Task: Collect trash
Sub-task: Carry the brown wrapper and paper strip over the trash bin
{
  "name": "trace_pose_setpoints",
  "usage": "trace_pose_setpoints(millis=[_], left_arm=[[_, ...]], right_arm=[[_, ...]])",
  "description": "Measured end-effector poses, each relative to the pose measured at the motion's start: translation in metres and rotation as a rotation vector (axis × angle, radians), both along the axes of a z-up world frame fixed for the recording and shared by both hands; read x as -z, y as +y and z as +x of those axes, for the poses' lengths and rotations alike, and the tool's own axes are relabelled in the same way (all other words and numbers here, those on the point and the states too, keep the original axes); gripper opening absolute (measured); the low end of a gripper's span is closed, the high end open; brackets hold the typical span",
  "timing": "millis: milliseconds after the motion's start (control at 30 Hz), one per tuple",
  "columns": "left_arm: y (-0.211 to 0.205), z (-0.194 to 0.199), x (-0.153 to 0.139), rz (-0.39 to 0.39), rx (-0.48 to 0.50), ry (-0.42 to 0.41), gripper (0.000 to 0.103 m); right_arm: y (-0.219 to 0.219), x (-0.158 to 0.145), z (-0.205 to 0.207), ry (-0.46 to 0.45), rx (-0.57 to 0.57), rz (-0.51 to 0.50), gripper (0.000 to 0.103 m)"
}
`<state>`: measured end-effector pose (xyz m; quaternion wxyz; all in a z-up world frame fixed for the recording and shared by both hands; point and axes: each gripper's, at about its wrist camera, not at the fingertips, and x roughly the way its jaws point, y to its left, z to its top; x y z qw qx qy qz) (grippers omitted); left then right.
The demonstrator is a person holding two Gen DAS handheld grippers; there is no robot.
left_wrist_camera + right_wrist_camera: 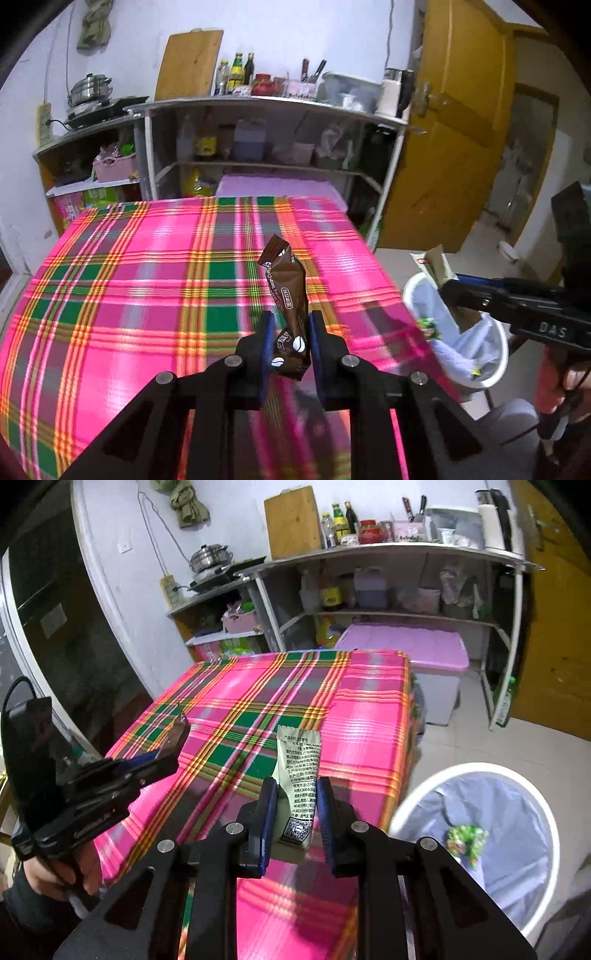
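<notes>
**A:** What does each hand carry above the pink plaid tablecloth (147,280)?

**B:** The left gripper (290,332) has its jaws closed narrow on a brown coffee sachet (286,295), pinched near its lower end, with the top standing up and leaning slightly away over the cloth. The right gripper (297,801) grips a pale green sachet (299,771) the same way, printed text and a square code facing the camera.

**A:** And where is the bin?

**B:** A white waste bin (413,805) with a pale blue liner stands on the floor just beside the table's right edge (a green wrapper (466,840) already lies inside it). From the left wrist view, the right gripper (448,286) is out past that edge and over the bin's rim (498,354), its pale sachet (437,266) pointing upward.

**A:** Is the person visible?

**B:** Only in parts: a hand (55,877) around the left gripper's handle in the right wrist view, and fingers (554,384) under the right gripper in the left wrist view.

**A:** Backdrop?

**B:** Grey shelves (388,554) with bottles and jars, a wooden board (293,517) leaning on the wall, a steel pot (88,88) and a yellow door (454,129).
</notes>
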<state>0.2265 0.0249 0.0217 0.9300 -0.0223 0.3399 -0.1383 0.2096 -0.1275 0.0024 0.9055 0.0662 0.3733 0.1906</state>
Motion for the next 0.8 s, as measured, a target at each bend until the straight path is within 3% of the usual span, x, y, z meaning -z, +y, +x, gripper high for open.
trace_pose_setpoints(millis=[233,800], left_arm=[[-0.039,-0.036,-0.013,-0.054,0.053,-0.023,0.019],[-0.102,-0.079,-0.019,-0.068,0.13,-0.047,0.019]], right_arm=[[-0.035,-0.009,-0.035,-0.028,0.051,0.019,0.023],[-0.093,-0.004,-0.083,-0.036,0.169,0.05,0.023]])
